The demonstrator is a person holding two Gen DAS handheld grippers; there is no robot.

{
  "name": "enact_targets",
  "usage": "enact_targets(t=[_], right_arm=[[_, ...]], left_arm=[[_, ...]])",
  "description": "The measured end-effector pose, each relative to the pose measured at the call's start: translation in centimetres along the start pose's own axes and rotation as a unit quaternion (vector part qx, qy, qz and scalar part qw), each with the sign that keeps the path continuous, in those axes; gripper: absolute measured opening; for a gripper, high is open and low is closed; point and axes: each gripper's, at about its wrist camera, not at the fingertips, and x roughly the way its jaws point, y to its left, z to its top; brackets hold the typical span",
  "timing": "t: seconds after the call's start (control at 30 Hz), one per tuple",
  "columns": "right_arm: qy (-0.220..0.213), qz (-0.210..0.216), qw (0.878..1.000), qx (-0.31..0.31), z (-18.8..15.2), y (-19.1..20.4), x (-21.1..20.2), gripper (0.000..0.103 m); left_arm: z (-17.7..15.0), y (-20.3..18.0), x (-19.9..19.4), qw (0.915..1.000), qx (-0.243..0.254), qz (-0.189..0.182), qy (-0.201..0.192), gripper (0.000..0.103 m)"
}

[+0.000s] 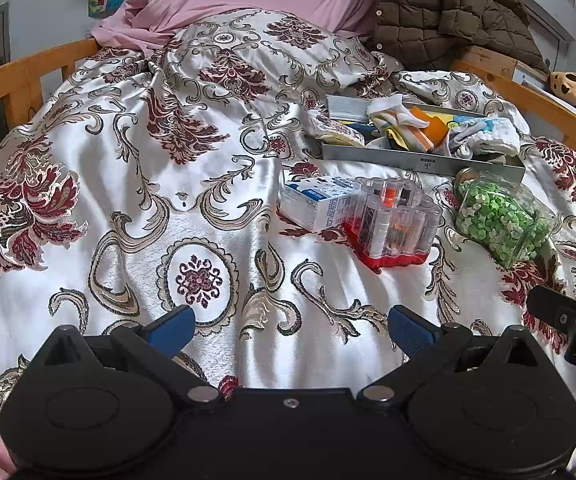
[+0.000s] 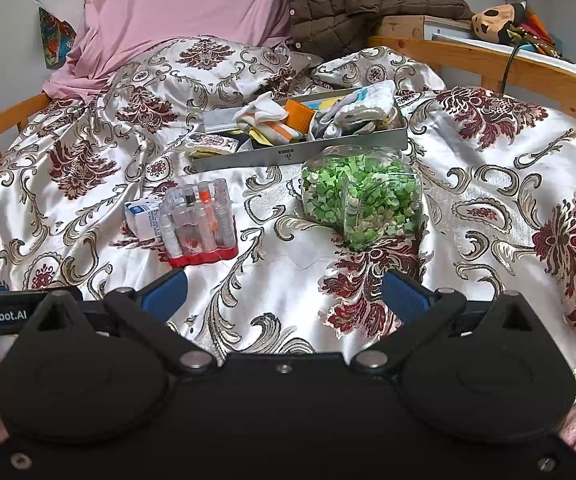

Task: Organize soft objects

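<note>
A grey metal tray [image 1: 420, 160] [image 2: 300, 154] lies on the patterned bedspread, filled with socks and small cloths [image 1: 408, 124] [image 2: 352, 114]. One folded patterned cloth [image 2: 212, 144] hangs at the tray's left end. My left gripper [image 1: 290, 326] hovers low over the bedspread, open and empty, well short of the tray. My right gripper [image 2: 284, 292] is also open and empty, near the front of the bed. In the left wrist view the right gripper's body [image 1: 572, 320] shows at the right edge.
In front of the tray lie a blue-and-white carton [image 1: 316, 200] [image 2: 142, 218], a clear case of thread spools [image 1: 392, 220] [image 2: 200, 220] and a clear bag of green pieces [image 1: 500, 216] [image 2: 362, 200]. Wooden bed rails [image 1: 28, 76] [image 2: 488, 60] flank the bed. A pink pillow [image 2: 184, 12] and brown jacket [image 1: 448, 4] sit behind.
</note>
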Motion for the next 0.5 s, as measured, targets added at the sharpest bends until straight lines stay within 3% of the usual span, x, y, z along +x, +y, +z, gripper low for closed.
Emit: enact_targets(t=[0.5], right_arm=[[0.001,0.001,1.0,-0.003,-0.01,0.04,0.01,0.102]], left_arm=[[-0.02,-0.05,0.02,1.0,0.0,0.0,0.0,0.102]])
